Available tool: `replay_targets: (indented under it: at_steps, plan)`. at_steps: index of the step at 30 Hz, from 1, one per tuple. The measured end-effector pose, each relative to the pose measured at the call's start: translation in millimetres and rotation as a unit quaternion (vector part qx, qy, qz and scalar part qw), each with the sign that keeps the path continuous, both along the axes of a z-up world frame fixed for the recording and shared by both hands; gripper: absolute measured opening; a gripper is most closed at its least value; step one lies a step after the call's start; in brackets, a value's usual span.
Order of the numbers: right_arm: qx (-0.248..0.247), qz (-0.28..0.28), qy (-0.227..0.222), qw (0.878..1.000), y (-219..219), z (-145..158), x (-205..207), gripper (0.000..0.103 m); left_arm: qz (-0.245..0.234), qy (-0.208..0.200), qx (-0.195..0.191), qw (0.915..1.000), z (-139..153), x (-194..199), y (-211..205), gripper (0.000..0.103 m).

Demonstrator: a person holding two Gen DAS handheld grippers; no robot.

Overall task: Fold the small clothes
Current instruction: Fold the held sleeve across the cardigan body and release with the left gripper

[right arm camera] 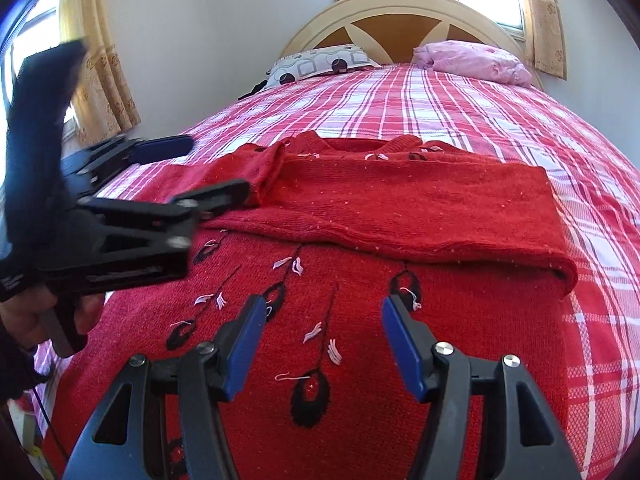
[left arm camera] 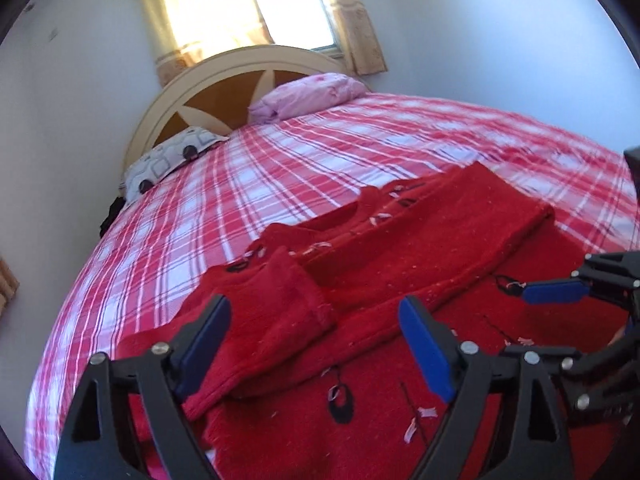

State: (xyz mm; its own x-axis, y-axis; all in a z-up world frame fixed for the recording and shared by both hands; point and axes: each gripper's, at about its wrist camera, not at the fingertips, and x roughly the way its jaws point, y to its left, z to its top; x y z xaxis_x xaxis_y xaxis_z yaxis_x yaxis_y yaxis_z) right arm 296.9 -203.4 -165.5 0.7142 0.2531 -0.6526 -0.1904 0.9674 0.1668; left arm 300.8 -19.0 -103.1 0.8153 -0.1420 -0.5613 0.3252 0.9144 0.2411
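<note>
The left gripper (left arm camera: 314, 344) hovers with jaws spread over the red sweater (left arm camera: 400, 256), which lies on the plaid bed (left arm camera: 280, 160) with both sleeves folded across its chest. At 3 o'clock, the right gripper (right arm camera: 324, 340) hangs likewise, jaws spread, pinching nothing.

Sweater (right arm camera: 360, 320) lies flat on the bed (right arm camera: 500, 120), neck toward the headboard (right arm camera: 392, 20). One sleeve (right arm camera: 420, 208) is folded across its upper body, the other sleeve (left arm camera: 272, 312) folded over at my left. Two pillows (right arm camera: 320, 62) (right arm camera: 476, 60) sit side by side against the headboard, well behind the sweater. My left gripper (left arm camera: 314, 344) hangs over the left sleeve, my right gripper (right arm camera: 324, 344) over the lower body.
</note>
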Motion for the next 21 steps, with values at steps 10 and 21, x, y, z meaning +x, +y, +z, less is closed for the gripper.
replay_targets:
  at_steps: [10, 21]
  plan:
    - [0.024, -0.001, 0.008, 1.0, -8.2, -2.5, 4.0, 0.062, 0.107, 0.058, -0.085, 0.9889, -33.0, -5.4, 82.3, 0.101]
    - [0.027, 0.02, 0.034, 0.999, 3.0, 19.7, 11.9, 0.062, 0.128, 0.062, -0.213, 0.9667, -38.4, -11.1, 124.4, 0.103]
